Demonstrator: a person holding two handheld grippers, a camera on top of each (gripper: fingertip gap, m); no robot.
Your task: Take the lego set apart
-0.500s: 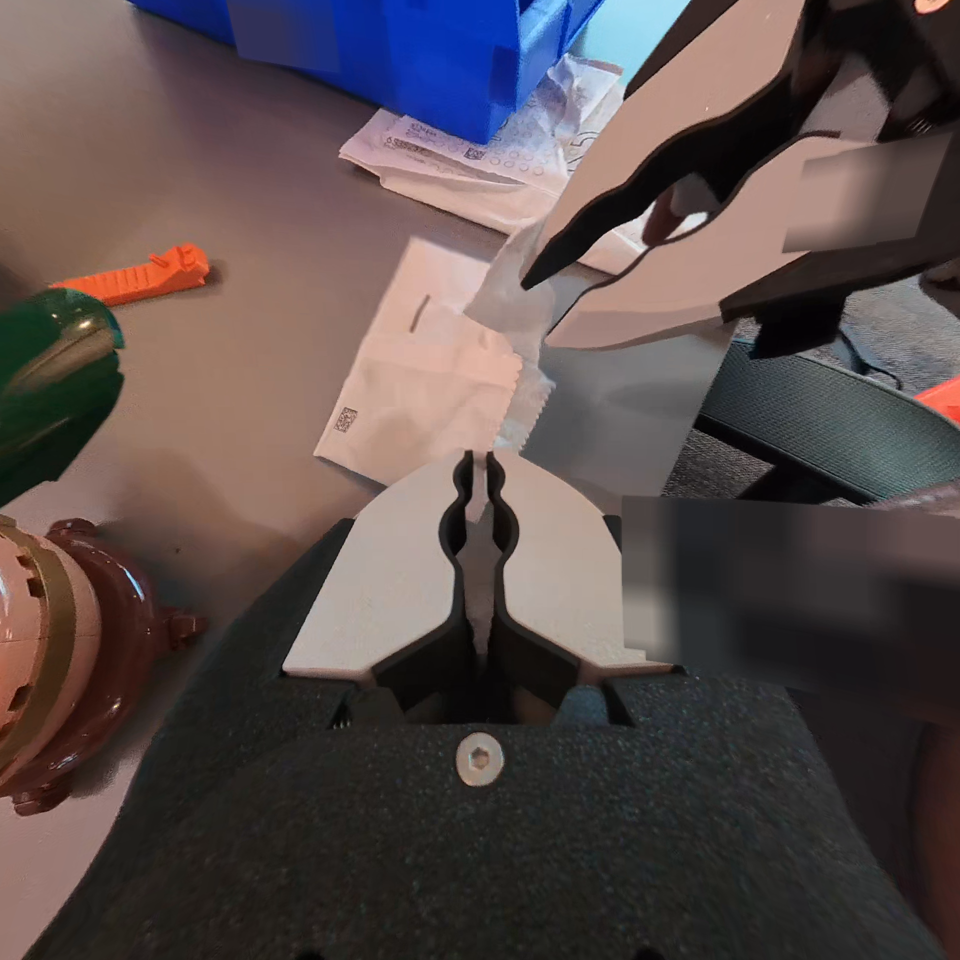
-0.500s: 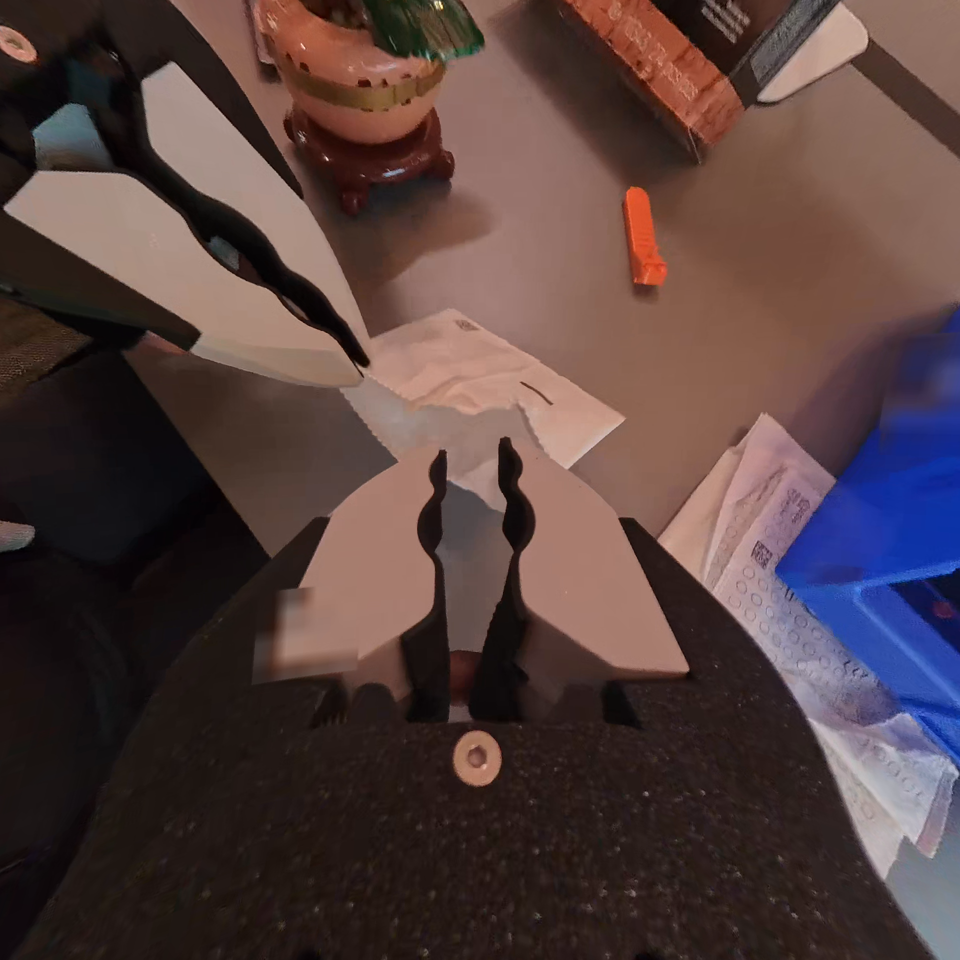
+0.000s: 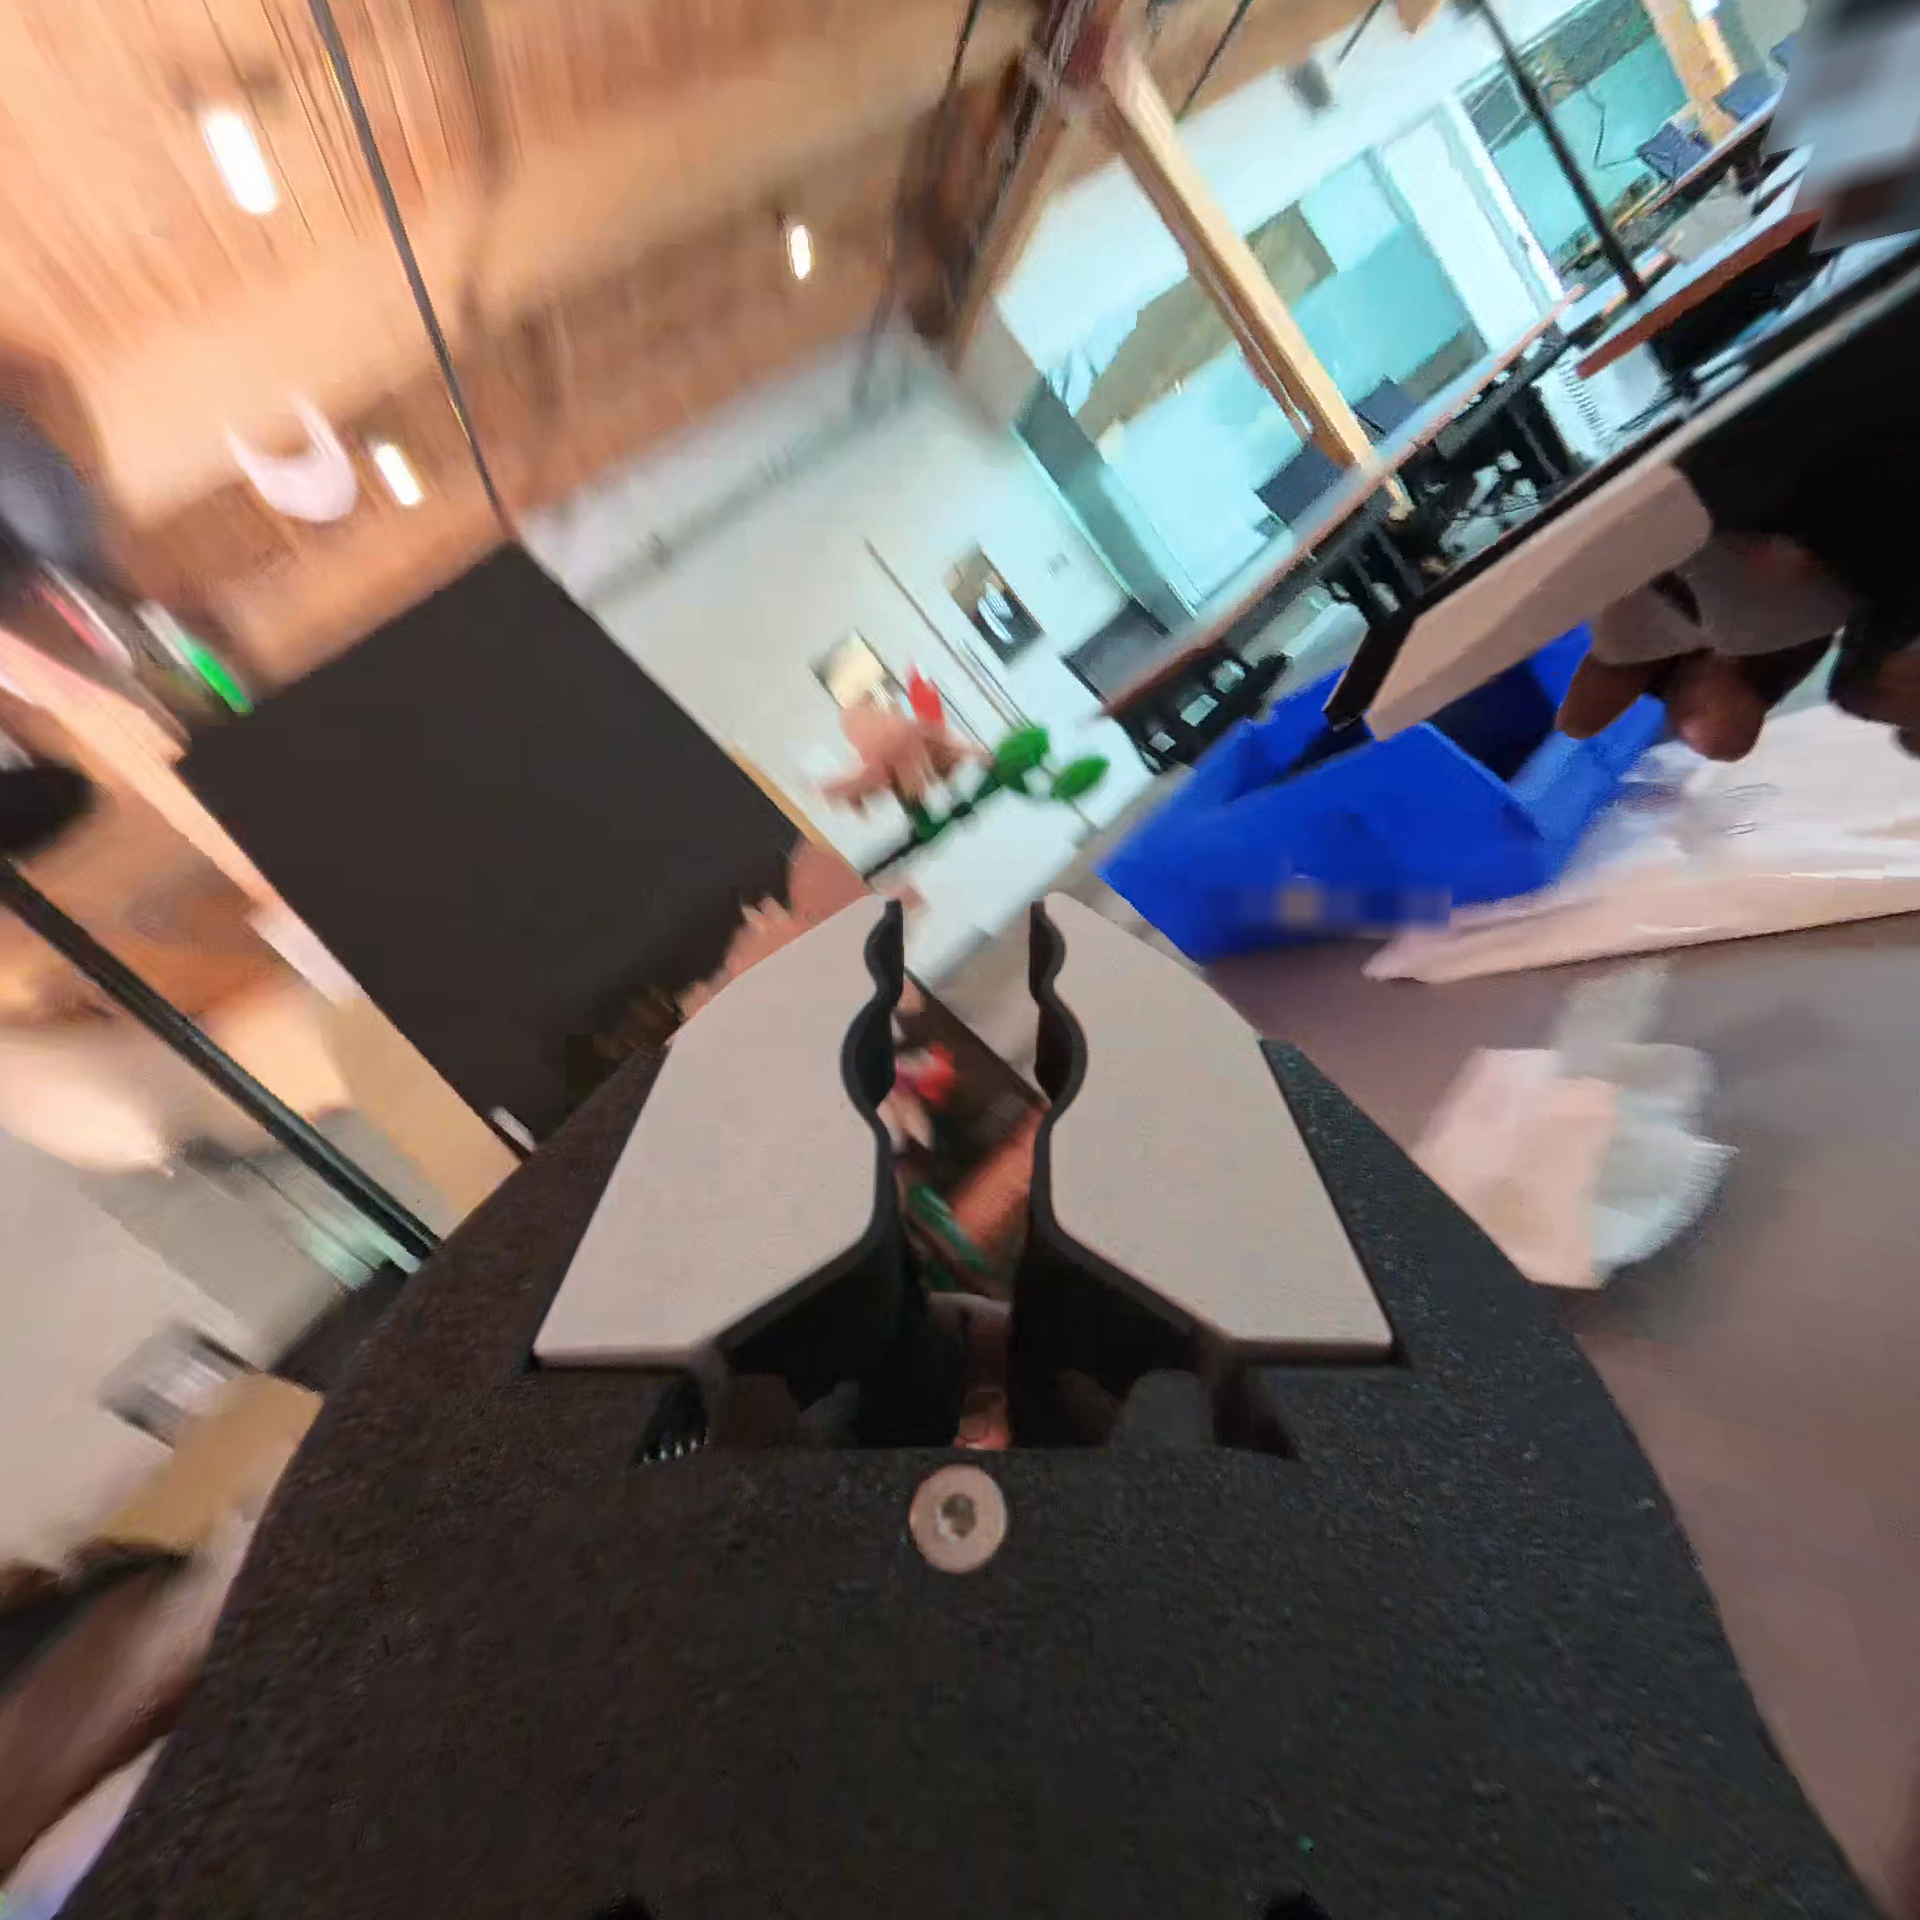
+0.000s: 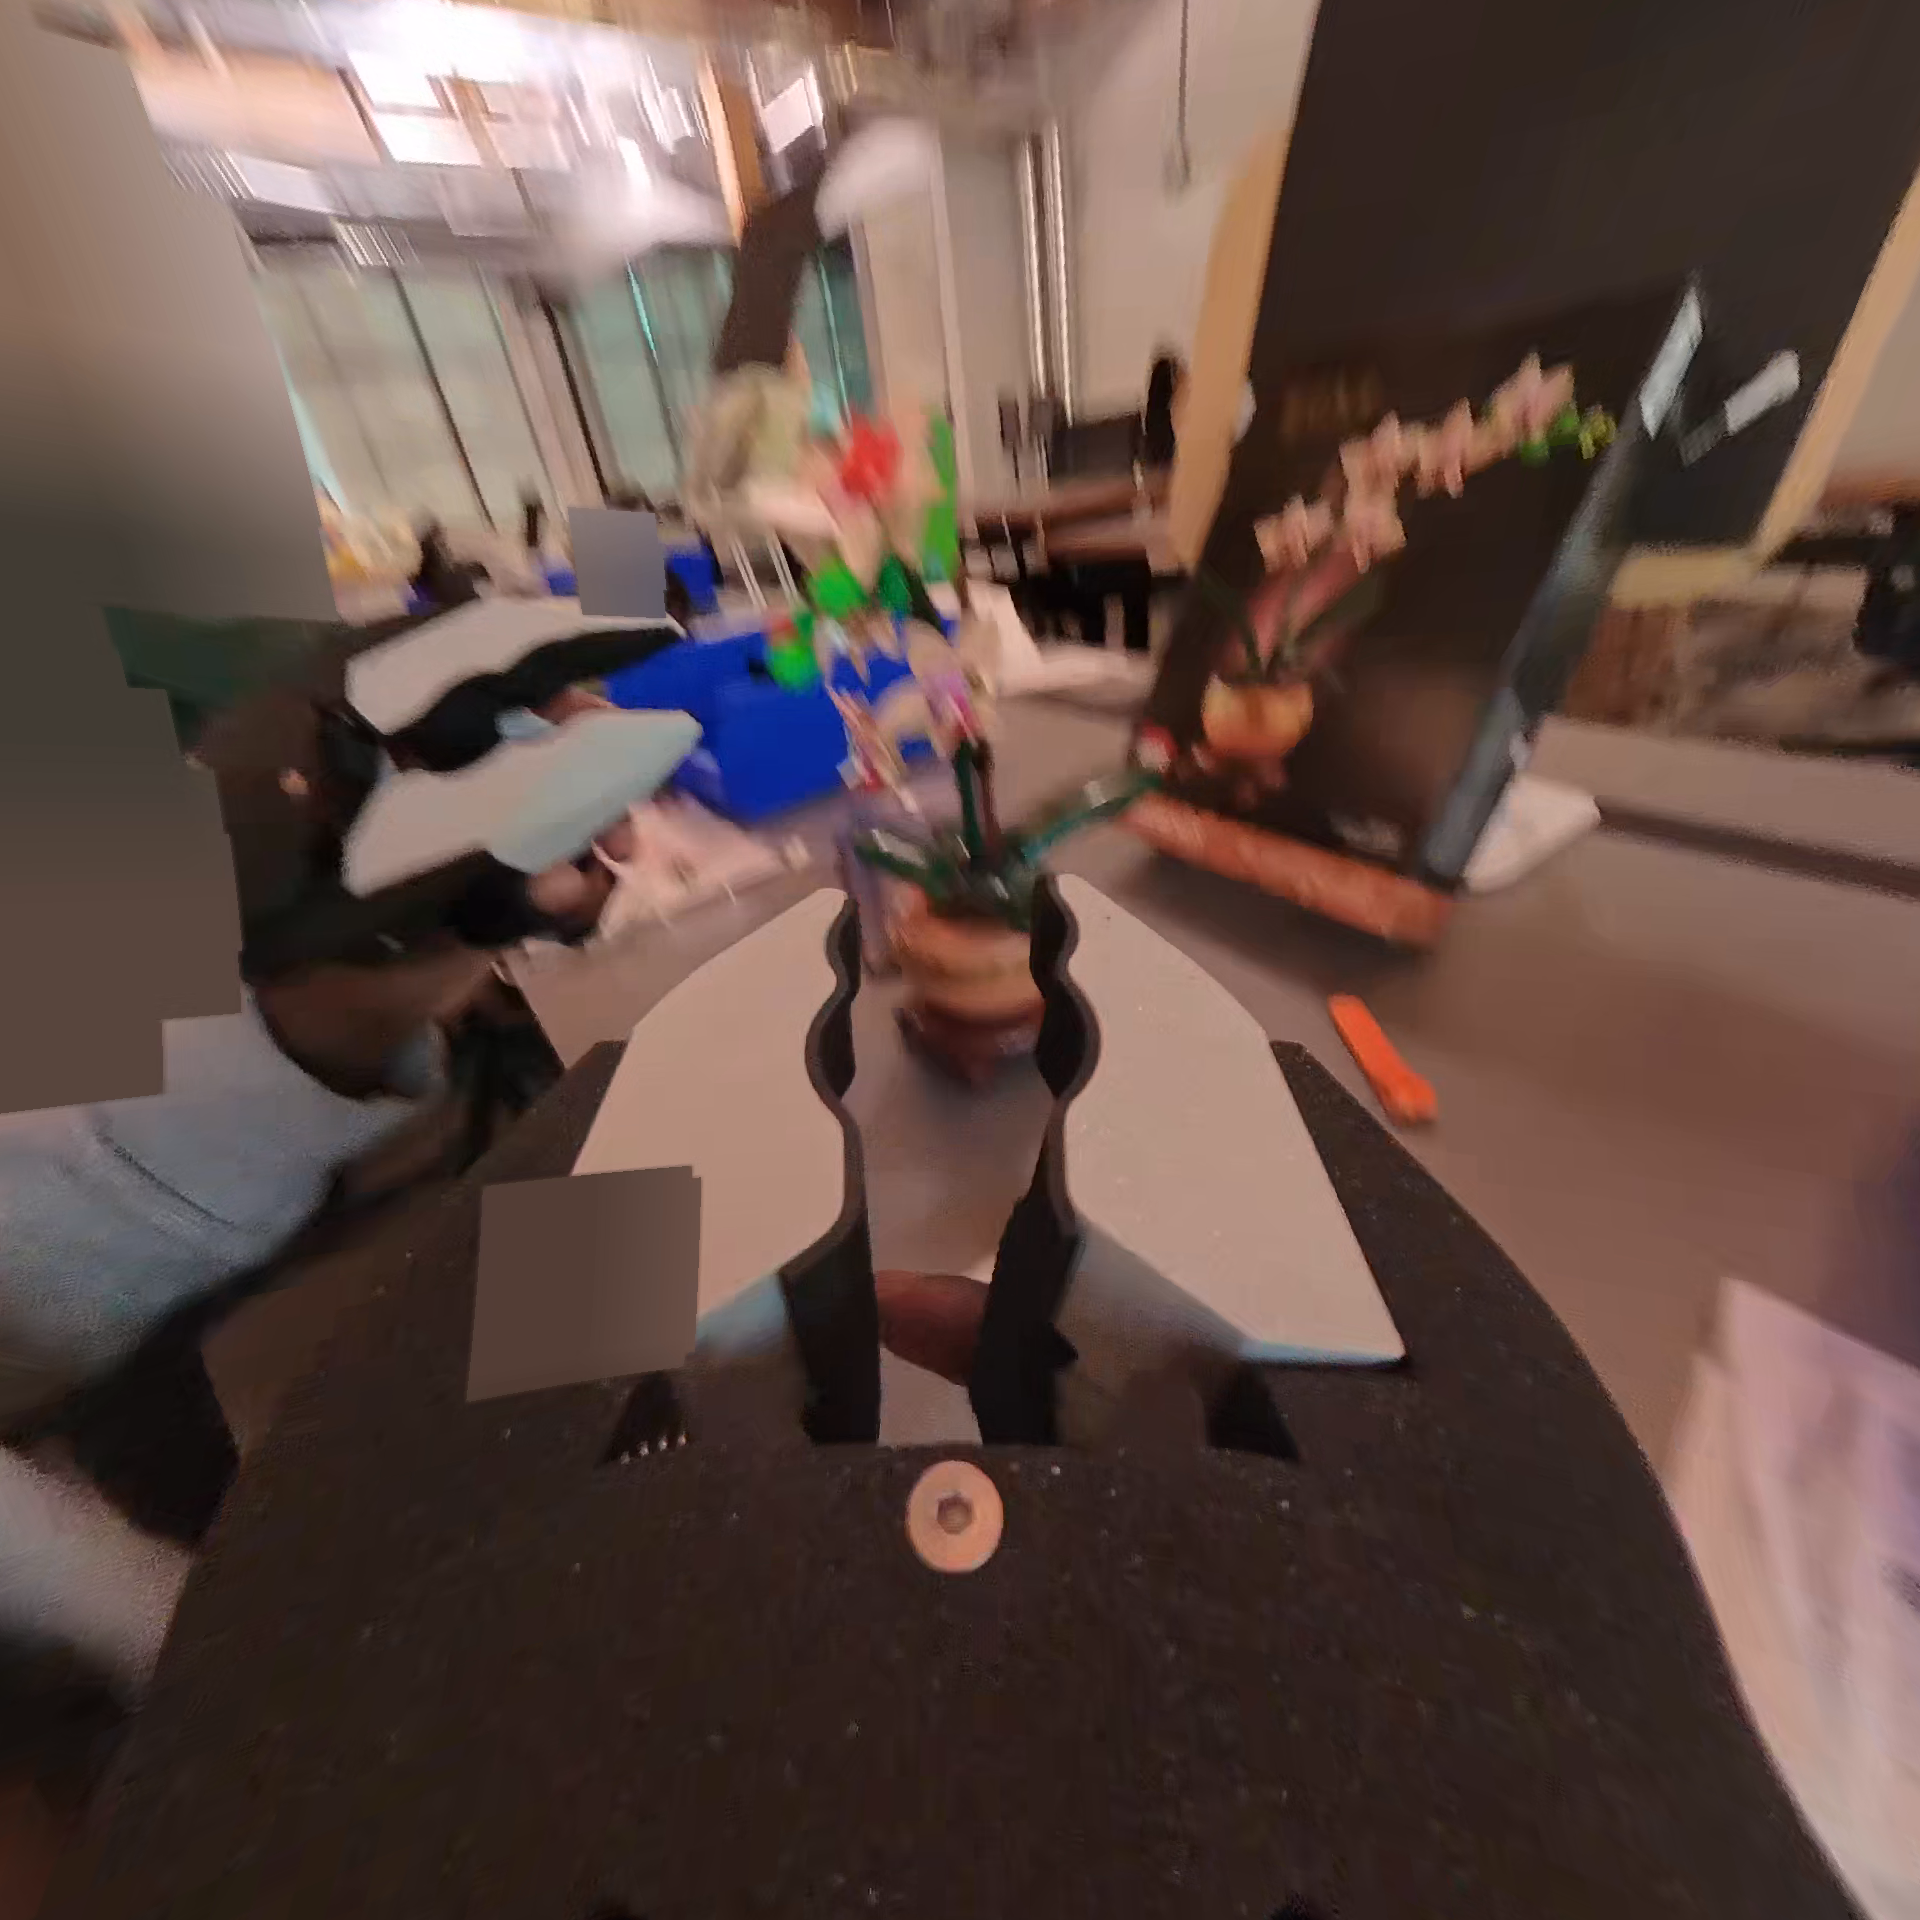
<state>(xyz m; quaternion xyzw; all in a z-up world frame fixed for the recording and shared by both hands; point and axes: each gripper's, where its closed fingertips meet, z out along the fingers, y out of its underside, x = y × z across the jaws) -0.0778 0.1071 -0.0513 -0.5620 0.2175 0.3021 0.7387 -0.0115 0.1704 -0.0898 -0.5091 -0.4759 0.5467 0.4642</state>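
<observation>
Left gripper (image 3: pixel 961 920): raised off the table, pointing out across the room. Fingers parted, nothing between them. The whole left wrist view is smeared by motion.

Right gripper (image 4: pixel 948 894): fingers parted, holding nothing, aimed at the lego flower. Its far appearance in the left wrist view, upper right, shows only one pale finger edge and part of a hand (image 3: pixel 1704 665); the rest is cut off by the frame.

Lego flower (image 4: pixel 961 966): stands upright on the grey table (image 4: pixel 1621 997), straight ahead of the right gripper and apart from it. Pinkish pot on a dark brown base, green leaves at the rim, tall stems with red, green and pale blossoms above. Blossom detail too blurred to make out. In the left wrist view only the upper blossoms and leaves show, beyond the fingers.

Lego box (image 4: pixel 1455 644): dark, propped upright behind and to the right of the flower; its picture is blurred.

Orange tool (image 4: pixel 1382 1060): lies flat on the table, right of the flower, apart from it.

Blue bin (image 3: pixel 1382 831): on the table, partly under the far right gripper in the left wrist view; contents not visible.

White paper bags (image 3: pixel 1590 1153): loose on the table near the bin, badly smeared.

Left gripper as seen from the right wrist view (image 4: pixel 665 696): at left, fingers apart, partly covered by mosaic patches.
</observation>
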